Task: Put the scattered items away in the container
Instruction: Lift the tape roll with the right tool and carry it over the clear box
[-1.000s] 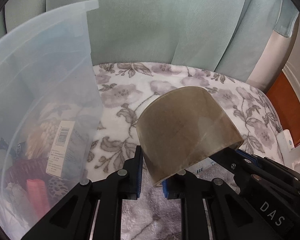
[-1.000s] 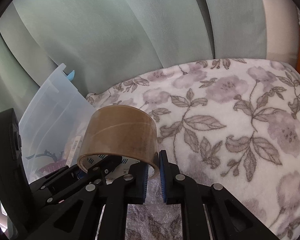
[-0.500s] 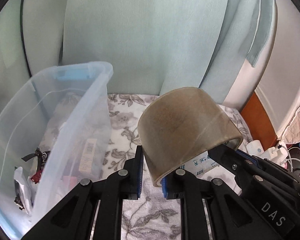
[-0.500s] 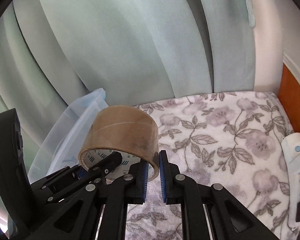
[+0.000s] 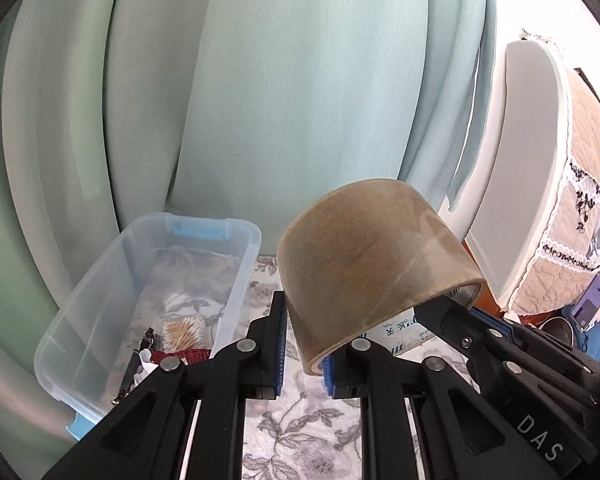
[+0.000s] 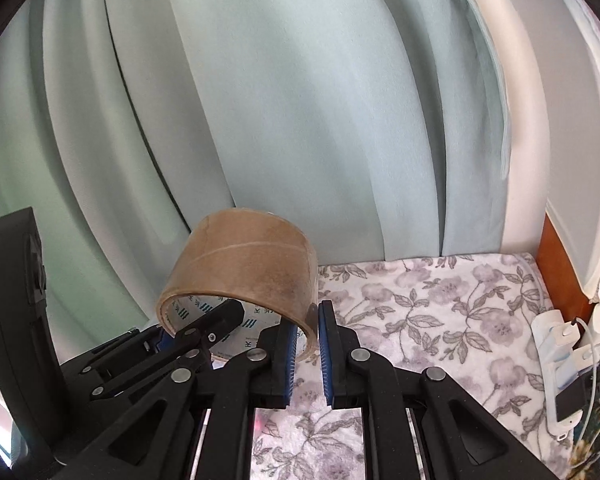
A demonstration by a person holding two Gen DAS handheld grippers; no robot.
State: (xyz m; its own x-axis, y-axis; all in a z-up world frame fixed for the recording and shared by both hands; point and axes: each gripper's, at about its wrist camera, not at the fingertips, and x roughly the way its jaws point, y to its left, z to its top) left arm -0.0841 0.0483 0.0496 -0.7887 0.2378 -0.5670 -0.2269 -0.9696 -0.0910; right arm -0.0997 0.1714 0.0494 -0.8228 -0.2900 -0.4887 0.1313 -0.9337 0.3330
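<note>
A wide roll of brown packing tape (image 5: 372, 264) hangs in the air, gripped from both sides. My left gripper (image 5: 304, 356) is shut on the roll's near left wall, and its blue pads pinch the rim. My right gripper (image 6: 306, 356) is shut on the opposite wall of the tape roll (image 6: 252, 276). Each view shows the other gripper's black finger reaching inside the roll. The clear plastic bin (image 5: 240, 280) stands below and to the left, and holds cotton swabs (image 5: 184, 330), a red item and small dark bits.
A pale green curtain (image 5: 280, 100) fills the background. A floral blanket (image 6: 440, 312) covers the surface below. At the right edge lie a power strip with chargers (image 6: 560, 340) and a wooden edge (image 6: 556, 272). A white panel (image 5: 520, 180) stands at the right.
Both grippers have risen together with the tape roll held between them. The bin has dropped lower and shrunk in the left view, and more curtain shows.
</note>
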